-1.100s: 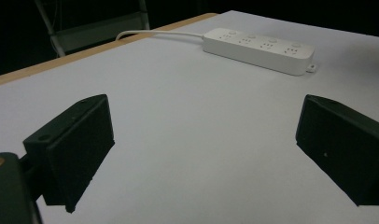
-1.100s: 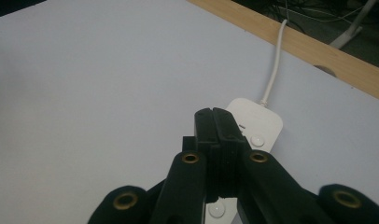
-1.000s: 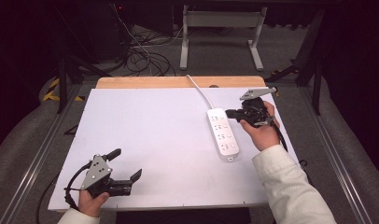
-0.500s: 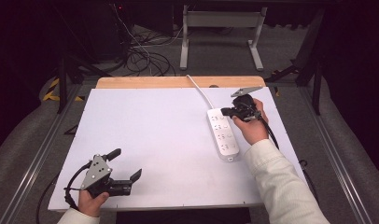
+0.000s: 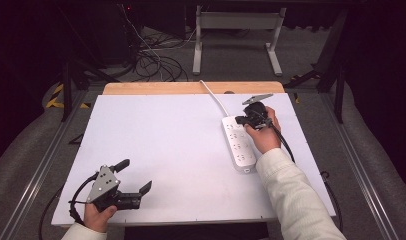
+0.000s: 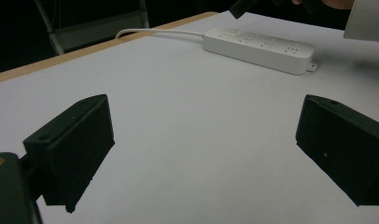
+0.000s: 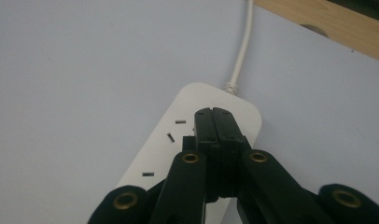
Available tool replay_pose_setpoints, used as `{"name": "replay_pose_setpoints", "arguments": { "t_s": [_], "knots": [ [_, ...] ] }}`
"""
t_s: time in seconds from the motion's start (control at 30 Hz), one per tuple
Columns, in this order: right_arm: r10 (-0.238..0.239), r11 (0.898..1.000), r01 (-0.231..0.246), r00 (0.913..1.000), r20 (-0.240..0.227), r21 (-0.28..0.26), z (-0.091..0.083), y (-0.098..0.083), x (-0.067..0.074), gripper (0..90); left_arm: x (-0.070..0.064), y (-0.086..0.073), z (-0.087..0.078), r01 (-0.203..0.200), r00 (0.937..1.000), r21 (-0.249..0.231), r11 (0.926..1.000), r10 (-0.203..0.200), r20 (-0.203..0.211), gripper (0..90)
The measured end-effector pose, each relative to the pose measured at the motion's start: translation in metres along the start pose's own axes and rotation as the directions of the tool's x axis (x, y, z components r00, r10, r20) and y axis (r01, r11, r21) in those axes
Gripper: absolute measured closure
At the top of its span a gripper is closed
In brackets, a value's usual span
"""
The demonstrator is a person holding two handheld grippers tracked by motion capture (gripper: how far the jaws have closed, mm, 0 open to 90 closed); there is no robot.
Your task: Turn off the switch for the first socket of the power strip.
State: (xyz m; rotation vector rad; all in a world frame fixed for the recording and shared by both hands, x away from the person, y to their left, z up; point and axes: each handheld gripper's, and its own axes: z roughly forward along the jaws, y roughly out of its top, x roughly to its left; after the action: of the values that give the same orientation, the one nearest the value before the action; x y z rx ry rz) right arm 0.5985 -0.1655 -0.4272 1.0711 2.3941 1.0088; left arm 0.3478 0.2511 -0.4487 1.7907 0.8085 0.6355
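White tabletop (image 5: 156,150) bore the power strip (image 5: 237,143), long axis running up-frame; the right gripper (image 5: 244,120), jaws together, apparently touched its upper end.

Table (image 5: 181,150) is evenly lit from above; surroundings are left dark. Soft shadows are cast. Close jaws are blurred in gripper views.

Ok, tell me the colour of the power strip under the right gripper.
White: the power strip and its cord are both white, clearest in the left gripper view.
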Motion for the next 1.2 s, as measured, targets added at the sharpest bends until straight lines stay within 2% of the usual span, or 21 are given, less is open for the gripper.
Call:
{"name": "replay_pose_setpoints", "arguments": {
  "t_s": [0.13, 0.53, 1.2],
  "knots": [
    [0.018, 1.0, -0.018, 0.9998, 0.011, 0.005, 0.006, -0.003, -0.002, 90.0, 0.0, 0.0, 0.0, -0.003, 1.0, 0.001, 1.0, 0.003, 0.001, 4.5],
    [0.009, 0.999, -0.011, 0.999, 0.044, 0.047, 0.02, -0.008, -0.005, 90.0, 0.0, 0.0, 0.0, -0.002, 1.0, 0.003, 1.0, 0.002, 0.003, 4.5],
    [-0.01, 0.999, 0.007, 0.9979, 0.064, 0.034, 0.023, -0.011, -0.002, 90.0, 0.0, 0.0, 0.0, 0.0, 1.0, 0.004, 1.0, 0.0, 0.002, 4.5]
  ]
}}
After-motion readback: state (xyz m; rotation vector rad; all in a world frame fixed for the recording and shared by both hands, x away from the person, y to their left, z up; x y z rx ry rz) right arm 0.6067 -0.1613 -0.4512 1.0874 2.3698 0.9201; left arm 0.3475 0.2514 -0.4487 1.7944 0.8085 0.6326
